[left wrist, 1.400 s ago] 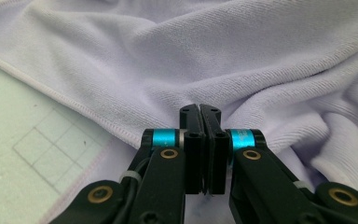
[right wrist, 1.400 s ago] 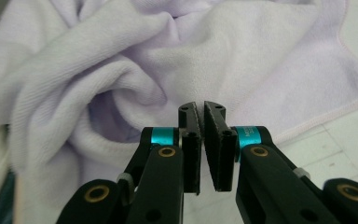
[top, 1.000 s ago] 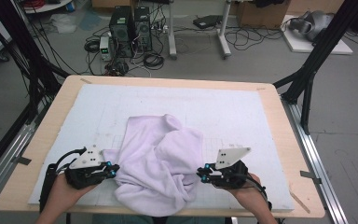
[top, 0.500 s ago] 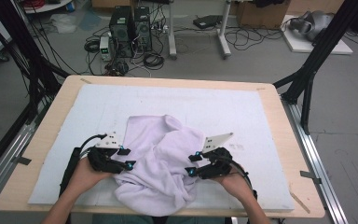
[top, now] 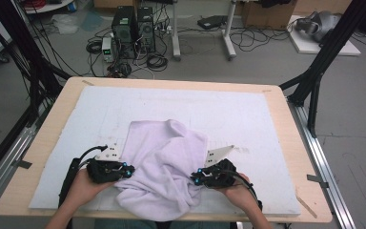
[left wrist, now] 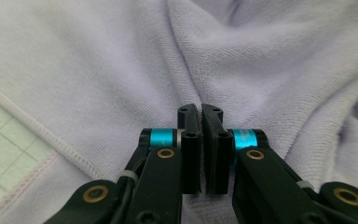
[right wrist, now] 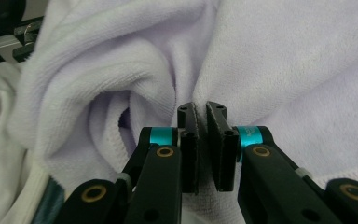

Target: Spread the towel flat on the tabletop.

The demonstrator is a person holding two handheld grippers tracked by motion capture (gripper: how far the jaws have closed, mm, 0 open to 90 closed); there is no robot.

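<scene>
A crumpled pale lilac towel (top: pixel 164 167) lies on the near middle of the white mat (top: pixel 248 119). My left gripper (top: pixel 128 171) presses into the towel's left side, its jaws shut, and a crease of the towel (left wrist: pixel 121 70) runs into their tips. My right gripper (top: pixel 195 179) comes in at the towel's right side. Its jaws are shut too, and folds of terry cloth (right wrist: pixel 121 60) gather at the tips. A hand holds each gripper from the table's near edge.
The mat covers most of a wooden table (top: pixel 52 119), with bare mat behind and to both sides of the towel. On the floor beyond the table are computer towers (top: pixel 133 24) and cables. Black frame legs (top: pixel 319 62) stand at the right.
Both grippers came in from the towel's side edges onto the cloth, first forward and inward, then a little back toward the near edge. The towel's outline has barely changed.
</scene>
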